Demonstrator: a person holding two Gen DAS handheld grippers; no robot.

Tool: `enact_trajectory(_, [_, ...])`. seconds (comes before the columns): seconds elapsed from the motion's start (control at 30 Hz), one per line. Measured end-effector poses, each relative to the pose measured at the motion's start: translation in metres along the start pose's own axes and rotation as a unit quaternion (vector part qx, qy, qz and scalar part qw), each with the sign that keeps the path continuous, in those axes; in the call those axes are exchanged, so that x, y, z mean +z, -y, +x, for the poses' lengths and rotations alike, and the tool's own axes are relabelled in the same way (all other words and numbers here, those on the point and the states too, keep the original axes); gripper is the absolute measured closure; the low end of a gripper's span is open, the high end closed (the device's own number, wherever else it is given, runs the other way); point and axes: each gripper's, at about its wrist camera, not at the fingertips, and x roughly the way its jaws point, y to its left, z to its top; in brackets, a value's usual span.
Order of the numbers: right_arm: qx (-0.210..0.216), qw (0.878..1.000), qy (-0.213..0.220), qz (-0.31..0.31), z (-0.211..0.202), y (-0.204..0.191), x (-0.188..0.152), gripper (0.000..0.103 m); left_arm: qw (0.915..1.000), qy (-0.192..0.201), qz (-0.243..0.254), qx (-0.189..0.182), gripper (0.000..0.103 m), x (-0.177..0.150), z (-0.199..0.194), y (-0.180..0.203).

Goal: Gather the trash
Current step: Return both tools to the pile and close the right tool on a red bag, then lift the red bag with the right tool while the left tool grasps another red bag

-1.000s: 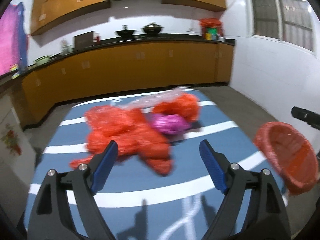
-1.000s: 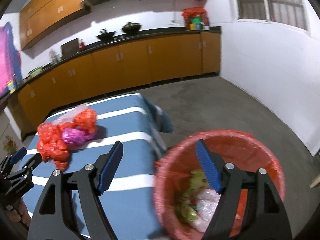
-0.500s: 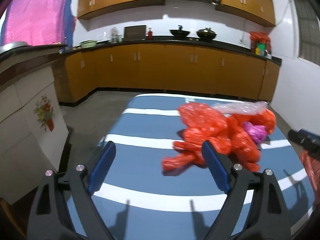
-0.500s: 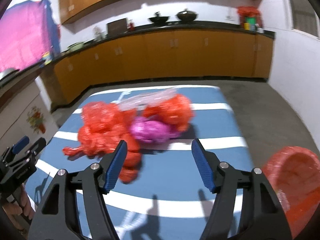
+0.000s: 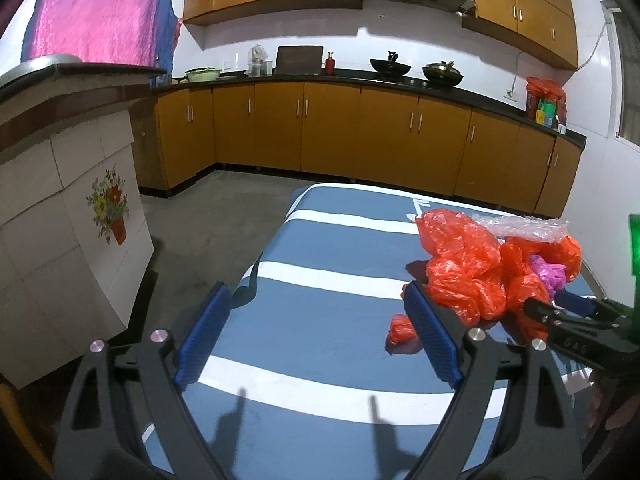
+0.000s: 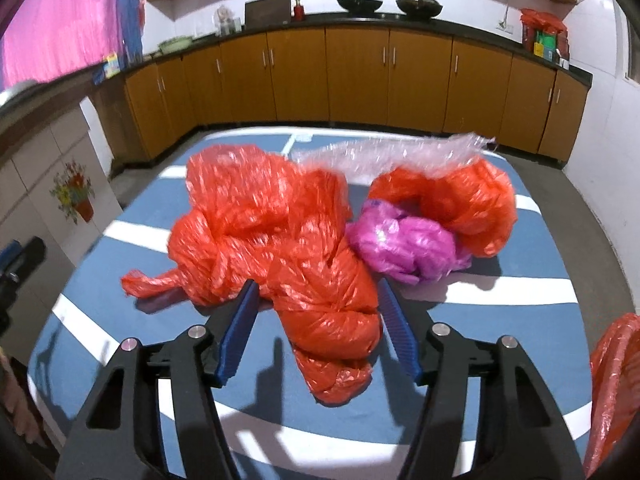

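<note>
Currently the red bag, pink bag and clear wrap lie uncollected on the desk; the bin waits at right. The right tongs, previously over the bin, are closing around the red bag without gripping it. The left tongs stand apart, empty, now left of the pile

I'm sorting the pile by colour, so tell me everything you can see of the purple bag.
The purple bag is thin, glossy plastic, crumpled into a loose wad. It lies on the blue striped table, wedged between the big red bag on its left and a smaller red bag behind and to its right, touching both. No claw touches it.
</note>
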Motion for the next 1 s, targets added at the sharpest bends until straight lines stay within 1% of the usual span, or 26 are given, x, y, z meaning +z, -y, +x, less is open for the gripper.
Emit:
enact_trajectory(0.1, [-0.013, 1.000, -0.013, -0.006, 0.008, 0.000, -0.004, 0.045, 1.0000, -0.003, -0.002, -0.002, 0.016, -0.002, 0.001, 0.000])
enact_trajectory(0.17, [-0.018, 1.000, -0.021, -0.007, 0.012, 0.002, -0.005, 0.052, 1.0000, -0.005, -0.001, -0.003, 0.016, -0.002, 0.002, 0.002])
enact_trajectory(0.2, [-0.018, 0.999, -0.026, -0.005, 0.013, 0.004, -0.005, 0.054, 1.0000, -0.006, -0.001, -0.003, 0.016, -0.003, 0.002, 0.003])
enact_trajectory(0.27, [-0.017, 1.000, -0.026, -0.002, 0.012, 0.006, -0.005, 0.060, 1.0000, -0.007, 0.000, -0.006, 0.016, -0.003, 0.003, 0.005])
enact_trajectory(0.33, [-0.013, 1.000, -0.027, -0.005, 0.009, 0.007, -0.006, 0.063, 0.9999, -0.010, 0.002, -0.009, 0.016, -0.004, 0.003, 0.009])
enact_trajectory(0.53, [0.005, 1.000, -0.020, -0.005, -0.014, 0.015, -0.016, 0.065, 0.9996, -0.015, 0.015, -0.020, 0.016, -0.003, 0.007, 0.023])
enact_trajectory(0.7, [0.016, 1.000, -0.008, -0.009, -0.041, 0.025, -0.030, 0.065, 0.9984, -0.029, 0.029, -0.040, 0.016, 0.000, 0.020, 0.041])
enact_trajectory(0.9, [-0.001, 1.000, 0.011, 0.006, -0.066, 0.047, -0.036, 0.065, 0.9946, -0.048, 0.054, -0.074, 0.016, 0.009, 0.046, 0.076])
enact_trajectory(1.0, [-0.014, 1.000, 0.014, 0.011, -0.068, 0.057, -0.036, 0.065, 0.9929, -0.056, 0.067, -0.081, 0.016, 0.014, 0.061, 0.094])
